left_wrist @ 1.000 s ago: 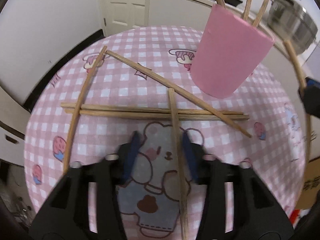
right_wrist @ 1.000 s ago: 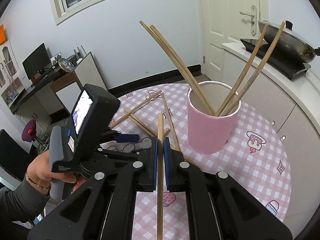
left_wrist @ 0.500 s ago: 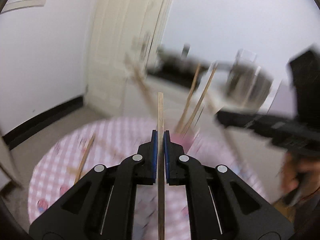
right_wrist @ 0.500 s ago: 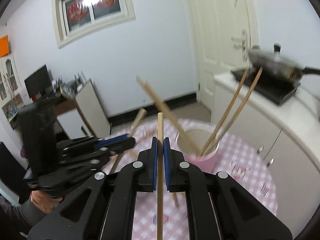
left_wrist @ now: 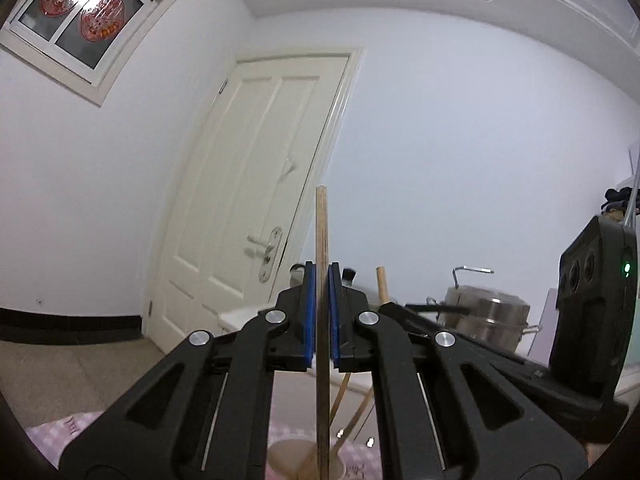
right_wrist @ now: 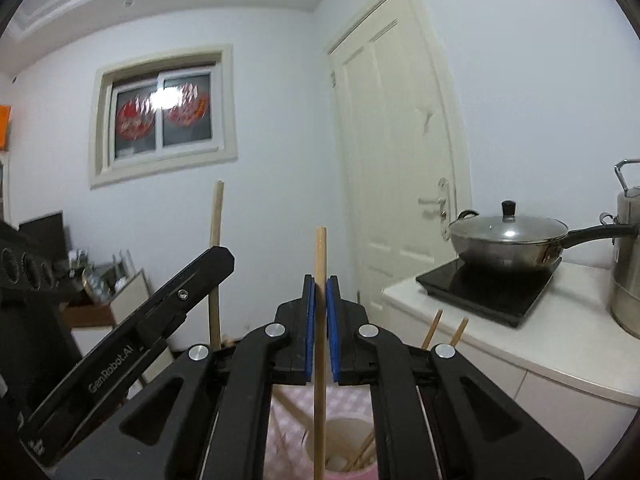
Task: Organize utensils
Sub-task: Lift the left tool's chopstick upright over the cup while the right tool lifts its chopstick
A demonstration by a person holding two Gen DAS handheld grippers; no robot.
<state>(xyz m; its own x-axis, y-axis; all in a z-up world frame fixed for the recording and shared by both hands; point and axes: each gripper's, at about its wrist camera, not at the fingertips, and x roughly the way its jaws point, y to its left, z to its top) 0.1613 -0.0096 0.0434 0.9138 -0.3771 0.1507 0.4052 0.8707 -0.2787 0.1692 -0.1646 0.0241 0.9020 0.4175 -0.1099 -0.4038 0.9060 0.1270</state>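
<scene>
My left gripper [left_wrist: 322, 280] is shut on a wooden chopstick [left_wrist: 322, 236] that stands upright between its blue pads. In the right wrist view my right gripper [right_wrist: 320, 288] is shut on a second upright chopstick [right_wrist: 320, 256]. Both are held level above the pink cup [right_wrist: 340, 424], which holds several chopsticks and shows at the bottom edge of each view [left_wrist: 288, 446]. The left gripper [right_wrist: 220, 260] appears to the left of the right one, with its chopstick [right_wrist: 216, 216] sticking up. From the left wrist, the right gripper [left_wrist: 390, 308] sits close on the right with its chopstick [left_wrist: 382, 286].
The pink checked tablecloth [left_wrist: 72, 424] shows only at the bottom. A white counter [right_wrist: 500, 340] to the right carries a lidded wok [right_wrist: 508, 244] on a black cooktop [right_wrist: 480, 284] and a steel pot [right_wrist: 628, 264]. A white door [right_wrist: 392, 160] stands behind.
The left gripper shut on a chopstick that lay on the table and lifted it. Both grippers rose and tilted from looking down at the table to level, their chopsticks upright.
</scene>
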